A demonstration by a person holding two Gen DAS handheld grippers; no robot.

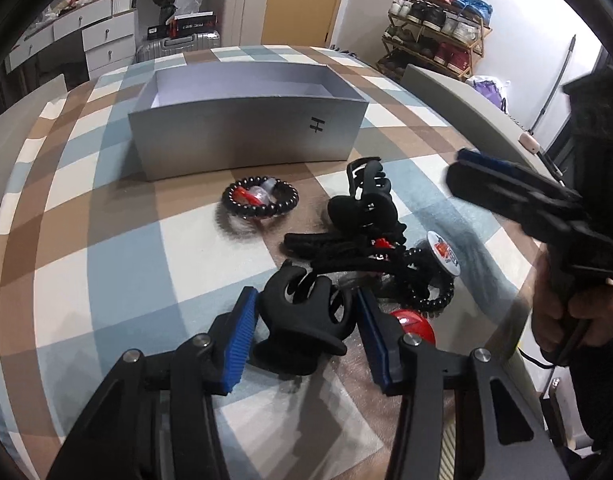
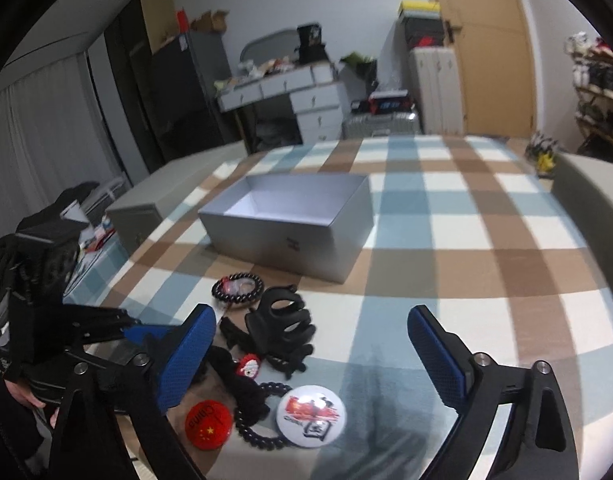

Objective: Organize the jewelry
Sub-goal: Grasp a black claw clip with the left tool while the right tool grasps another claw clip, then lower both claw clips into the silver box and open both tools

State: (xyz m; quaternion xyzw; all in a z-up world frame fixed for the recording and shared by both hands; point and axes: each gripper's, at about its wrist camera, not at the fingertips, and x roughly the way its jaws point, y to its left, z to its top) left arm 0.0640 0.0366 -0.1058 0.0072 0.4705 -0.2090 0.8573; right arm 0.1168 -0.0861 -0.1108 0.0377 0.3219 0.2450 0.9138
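Holding, left claw: my blue pads sit against both sides of a small black claw clip; it looks clenched on the clip, which lies low over the cloth
Right claw: released, jaws wide apart with nothing between the pads; only bare cloth and the pile's edge show below them
Right hand: wrapped round the handle of the right claw, seen at the right edge of the left wrist view
Jewelry pile: a heap just beyond my left pads, on the near part of the table
Large claw clip: black, at the far end of the pile, nearer the box
Santa charm: red and white, lying among the black pieces
White badge: round, red and black print, face up at the near side of the pile
Red badge: round, with yellow stars, just beside the white one
Bead bracelet: dark beads in a ring, apart from the pile, close in front of the box, with small red and clear bits inside the ring
Second bead bracelet: dark beads, between the two badges
Silver box: open-topped, nothing visible inside, standing beyond all the pieces
Tablecloth: checked in blue, brown and white, under everything
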